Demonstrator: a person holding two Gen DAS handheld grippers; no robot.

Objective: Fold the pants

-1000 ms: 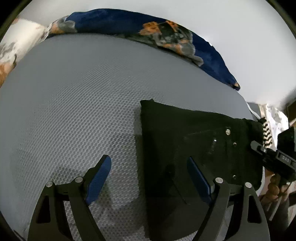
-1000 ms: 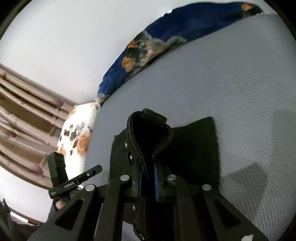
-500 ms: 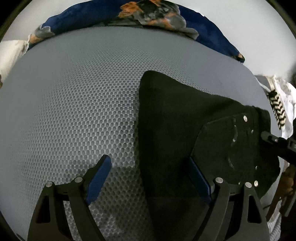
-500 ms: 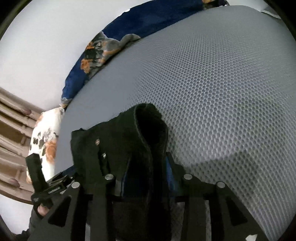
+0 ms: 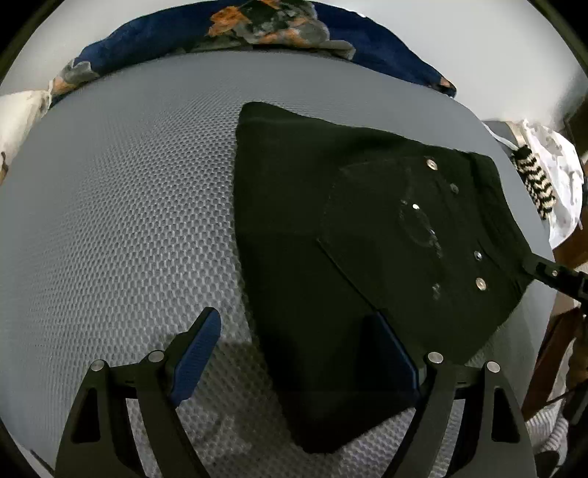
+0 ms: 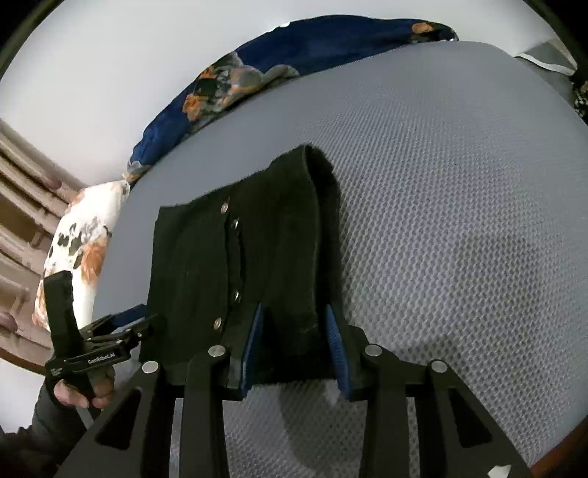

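Black pants (image 5: 367, 257) with metal rivets lie folded on the grey mesh bed cover (image 5: 128, 220). My left gripper (image 5: 294, 349) is open; its right finger rests over the pants' near edge and its left finger over bare cover. In the right wrist view the pants (image 6: 257, 257) lie just ahead with a raised fold of the waistband. My right gripper (image 6: 294, 349) is open, its blue pads either side of that fold without clamping it. The right gripper's tip shows at the left wrist view's right edge (image 5: 555, 275).
A blue floral blanket (image 5: 239, 33) lies along the far edge against the white wall. A white floral pillow (image 6: 81, 250) sits at the bed's end. A striped cloth (image 5: 534, 184) and wooden furniture (image 5: 558, 331) lie beyond the bed's right side.
My right gripper has opened and let go of the pants' waistband, which now rests lower on the bed. The folded top layer has settled flat. My left gripper stayed open.
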